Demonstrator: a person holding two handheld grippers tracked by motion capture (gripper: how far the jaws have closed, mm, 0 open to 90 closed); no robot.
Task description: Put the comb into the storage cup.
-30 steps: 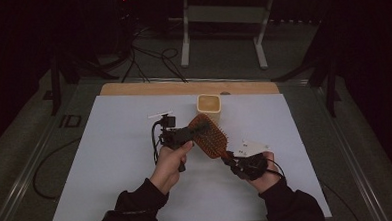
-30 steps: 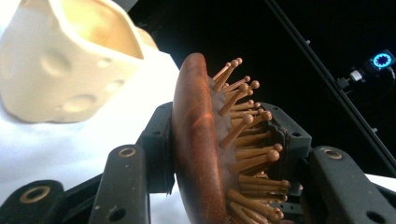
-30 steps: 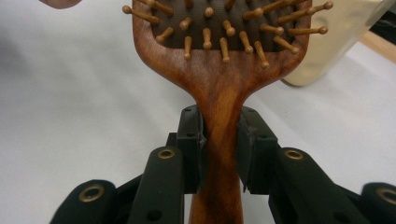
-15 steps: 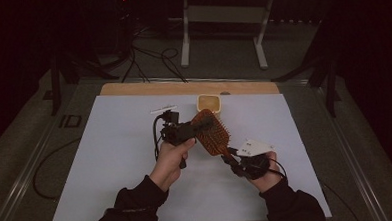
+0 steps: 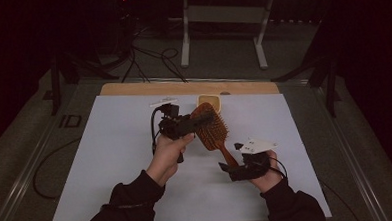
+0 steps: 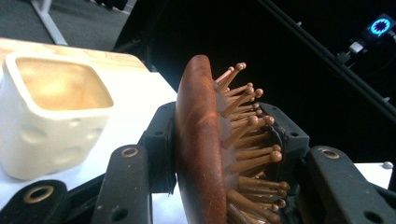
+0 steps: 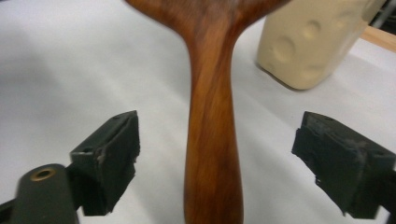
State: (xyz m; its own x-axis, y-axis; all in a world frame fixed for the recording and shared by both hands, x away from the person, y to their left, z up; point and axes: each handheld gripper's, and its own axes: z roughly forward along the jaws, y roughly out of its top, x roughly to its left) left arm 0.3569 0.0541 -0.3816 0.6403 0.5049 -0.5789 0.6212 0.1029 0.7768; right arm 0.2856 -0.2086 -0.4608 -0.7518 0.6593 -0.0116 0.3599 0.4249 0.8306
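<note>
Wooden hairbrush [image 6: 205,154] pinched in left hand-held gripper [image 5: 197,123], right hand-held gripper [image 7: 233,158] spread, cream cup [image 6: 51,112] seemingly just behind.

Glossy, smooth reddish wood hairbrush [image 6: 201,154] (grain showing along the handle), matt wooden pins with rounded tips, cream cup [image 6: 51,112] with a dimpled glazed look, matt white paper-like surface [image 5: 120,144], rough black rubbery jaws.

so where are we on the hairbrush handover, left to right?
Done: the left gripper is clamped on the hairbrush head, holding it above the table. In hand: the right gripper stands open with the handle between its jaws, pads clear of the wood. Left: closing on the handle, releasing the head. The cream cup stands untouched.
</note>
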